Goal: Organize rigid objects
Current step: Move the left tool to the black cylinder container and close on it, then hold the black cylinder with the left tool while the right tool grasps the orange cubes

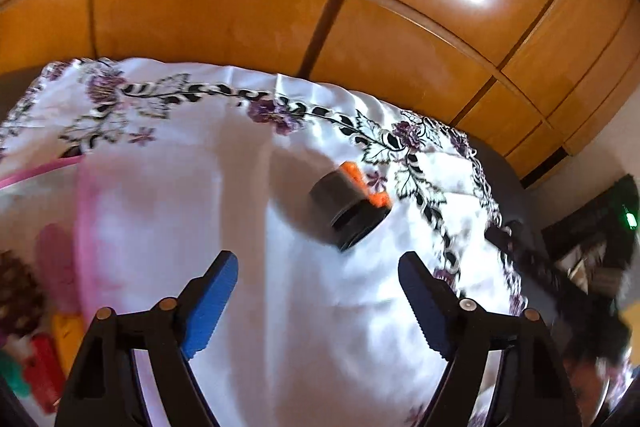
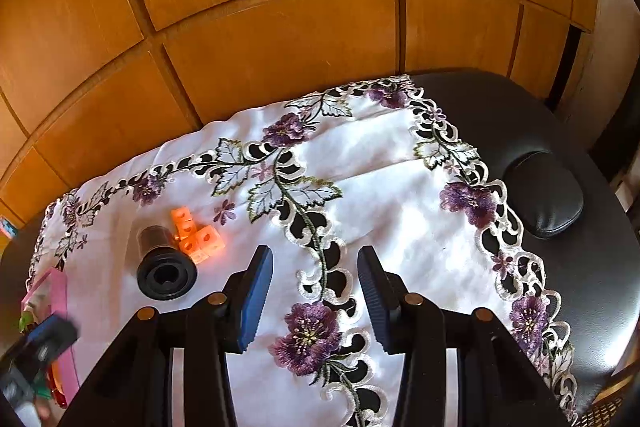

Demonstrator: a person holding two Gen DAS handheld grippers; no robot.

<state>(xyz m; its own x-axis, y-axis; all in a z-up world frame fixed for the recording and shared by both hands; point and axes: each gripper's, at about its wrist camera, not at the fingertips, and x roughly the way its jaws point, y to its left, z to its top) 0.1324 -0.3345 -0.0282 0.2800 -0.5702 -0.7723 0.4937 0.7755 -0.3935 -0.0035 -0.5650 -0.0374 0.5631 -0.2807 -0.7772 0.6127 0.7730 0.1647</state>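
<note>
A black cylindrical part (image 1: 347, 209) lies on its side on the white embroidered cloth (image 1: 240, 227), with orange linked cubes (image 1: 362, 183) right behind it. Both show in the right wrist view, the cylinder (image 2: 165, 265) at left and the cubes (image 2: 196, 235) beside it. My left gripper (image 1: 318, 301) is open and empty, a short way in front of the cylinder. My right gripper (image 2: 316, 301) is open and empty over the cloth (image 2: 380, 211), right of both objects. The left gripper (image 2: 38, 351) appears blurred at the right view's lower left.
A pink box (image 1: 86, 247) with colourful small items (image 1: 40, 359) sits at the left; it also shows in the right wrist view (image 2: 60, 307). A black padded table (image 2: 580, 267) carries the cloth. Wooden cabinet doors (image 2: 280, 27) stand behind.
</note>
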